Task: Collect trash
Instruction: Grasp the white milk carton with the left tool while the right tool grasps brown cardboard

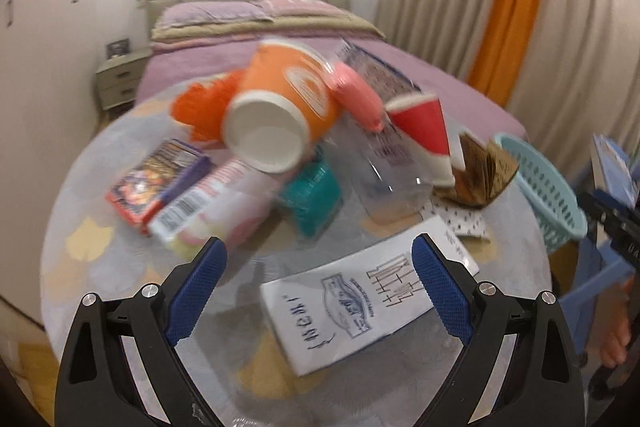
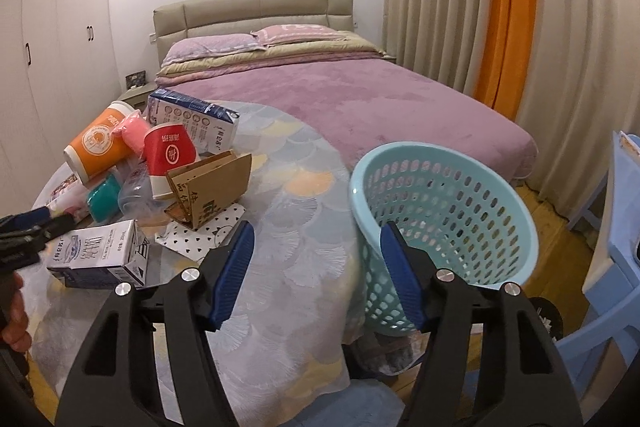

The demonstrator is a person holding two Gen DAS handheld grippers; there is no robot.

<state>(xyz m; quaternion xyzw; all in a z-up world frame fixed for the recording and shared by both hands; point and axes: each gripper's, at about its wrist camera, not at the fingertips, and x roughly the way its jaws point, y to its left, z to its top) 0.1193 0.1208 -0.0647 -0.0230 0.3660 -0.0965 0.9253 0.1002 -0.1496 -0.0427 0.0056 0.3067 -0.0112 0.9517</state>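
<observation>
Closest to the left gripper [image 1: 318,259] lies a white milk carton [image 1: 360,303] flat on the round table [image 1: 80,227], between blue fingers [image 1: 196,287] spread wide apart and gripping nothing. Behind it sits the trash pile: an orange paper cup [image 1: 280,107] tipped on its side, a red cup [image 1: 424,131], a teal container [image 1: 312,195], snack packets [image 1: 156,179] and a clear plastic bottle [image 1: 384,171]; this view is motion-blurred. Only the right wrist view shows clearly the pale blue perforated basket [image 2: 440,211] at the table's right edge, tilted toward the camera. The right gripper [image 2: 316,247] also hangs spread apart, holding nothing, its right finger [image 2: 400,279] in front of the basket wall. A bed [image 2: 360,99] fills the background.
</observation>
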